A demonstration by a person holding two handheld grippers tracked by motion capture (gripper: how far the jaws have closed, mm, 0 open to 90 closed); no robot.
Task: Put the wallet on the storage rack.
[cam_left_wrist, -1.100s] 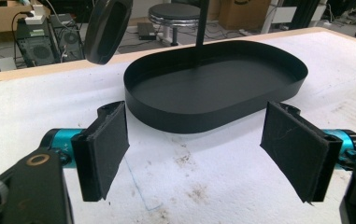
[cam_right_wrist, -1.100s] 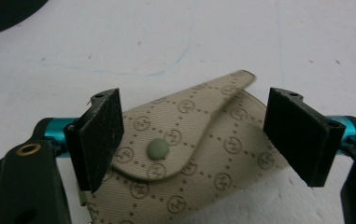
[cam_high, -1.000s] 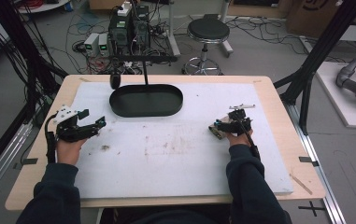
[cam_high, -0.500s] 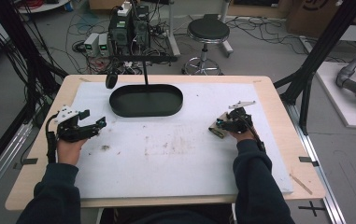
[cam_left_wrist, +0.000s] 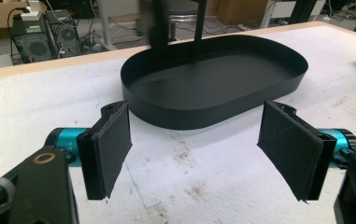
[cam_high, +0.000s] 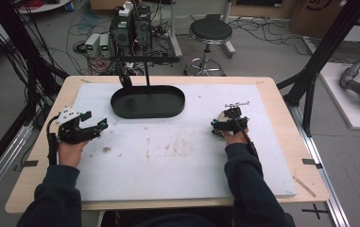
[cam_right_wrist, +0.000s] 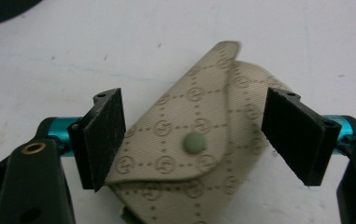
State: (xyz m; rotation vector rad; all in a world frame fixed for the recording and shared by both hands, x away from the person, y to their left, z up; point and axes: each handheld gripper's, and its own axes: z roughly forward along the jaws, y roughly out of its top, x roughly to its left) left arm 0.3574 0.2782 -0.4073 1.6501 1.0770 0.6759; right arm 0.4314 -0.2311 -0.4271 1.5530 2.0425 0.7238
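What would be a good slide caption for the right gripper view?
Right gripper with open jaws on either side of a beige patterned snap pouch lying on the white table.

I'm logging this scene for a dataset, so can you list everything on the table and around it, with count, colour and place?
pouch: one, beige patterned fabric with a snap button, on the mat between the right gripper's pads
tray: one, black, oval, at the far middle of the mat
mat: one, white, stained, covering the table
table: one, light wood
stool: one, black seat, on the floor beyond the table
computer boxes: several, dark, on the floor with cables
left gripper: one, black, open, near the table's left edge
right gripper: one, black, jaws just opened, astride the pouch
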